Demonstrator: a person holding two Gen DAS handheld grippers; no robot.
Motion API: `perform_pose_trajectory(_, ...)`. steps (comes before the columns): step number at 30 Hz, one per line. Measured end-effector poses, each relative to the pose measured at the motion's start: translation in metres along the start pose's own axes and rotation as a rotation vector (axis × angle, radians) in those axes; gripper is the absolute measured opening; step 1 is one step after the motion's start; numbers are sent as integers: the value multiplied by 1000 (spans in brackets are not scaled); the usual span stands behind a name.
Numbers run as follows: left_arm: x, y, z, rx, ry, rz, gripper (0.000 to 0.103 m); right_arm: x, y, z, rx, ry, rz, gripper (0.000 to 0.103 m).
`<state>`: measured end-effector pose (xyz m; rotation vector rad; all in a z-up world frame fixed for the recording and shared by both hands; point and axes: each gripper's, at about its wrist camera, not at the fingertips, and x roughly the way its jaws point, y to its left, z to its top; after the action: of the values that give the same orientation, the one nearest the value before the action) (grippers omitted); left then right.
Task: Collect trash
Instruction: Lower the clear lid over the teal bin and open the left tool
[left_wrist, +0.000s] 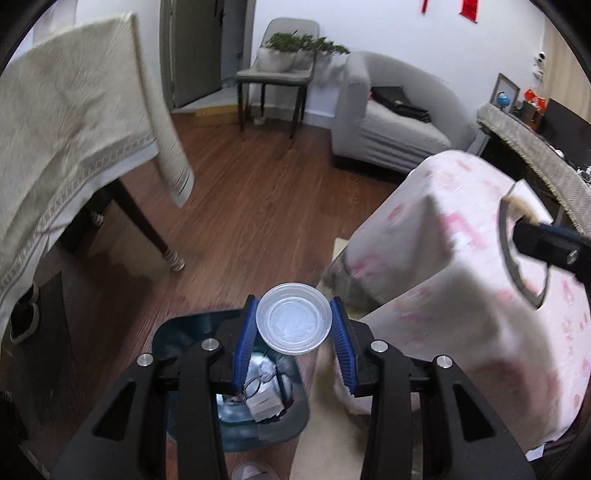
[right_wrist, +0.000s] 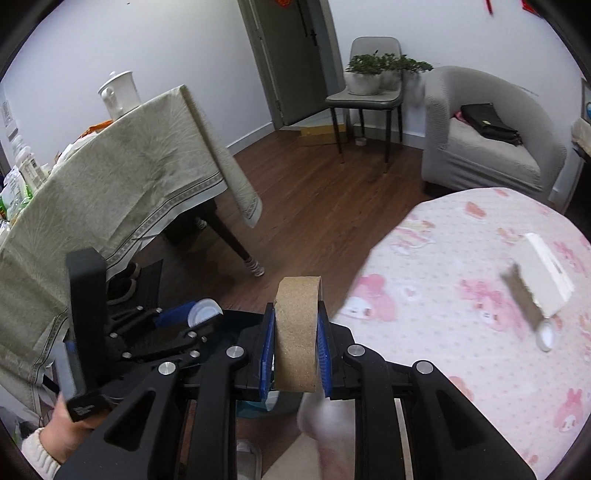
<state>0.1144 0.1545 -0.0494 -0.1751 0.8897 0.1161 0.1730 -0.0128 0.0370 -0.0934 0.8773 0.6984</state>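
Note:
My left gripper (left_wrist: 293, 301) is shut on a clear plastic cup (left_wrist: 293, 321), its blue pads pressing on both sides. The cup hangs over a dark teal trash bin (left_wrist: 166, 334) on the floor, which holds paper and wrappers. My right gripper (right_wrist: 295, 306) is shut on a brown cardboard tape core (right_wrist: 297, 332) held upright. In the right wrist view the left gripper (right_wrist: 192, 314) with the cup (right_wrist: 205, 312) sits at the lower left. In the left wrist view the right gripper (left_wrist: 524, 230) and the core (left_wrist: 504, 240) show at the right edge.
A table with a pink cartoon cloth (right_wrist: 443, 258) carries a white box (right_wrist: 543, 273) and a small white cap (right_wrist: 546, 334). Left stands a table under a beige cloth (left_wrist: 74, 129). Beyond are wooden floor (left_wrist: 258, 184), a grey armchair (left_wrist: 388, 122) and a chair with plants (left_wrist: 280, 70).

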Motion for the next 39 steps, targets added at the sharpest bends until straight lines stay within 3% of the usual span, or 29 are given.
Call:
perform_pose_trajectory(5, 17, 27, -18, -15, 52, 46, 42, 20, 14, 0, -8, 27, 18, 21)
perform_pose_trajectory(14, 50, 70, -53, -98, 165, 43, 42, 73, 34, -4, -11, 104, 41, 21)
perform_pose_trajectory(21, 82, 87, -78, -113, 265, 63, 42, 106, 59, -10, -44, 150, 70, 21)
perform_pose_trajectory(30, 102, 109, -95, -119, 333, 90, 42, 152, 73, -23, -65, 236, 77, 21)
perform_pose_trajectory(39, 100, 119, -99, -121, 328, 74, 63, 198, 77, -44, -65, 323, 74, 21)
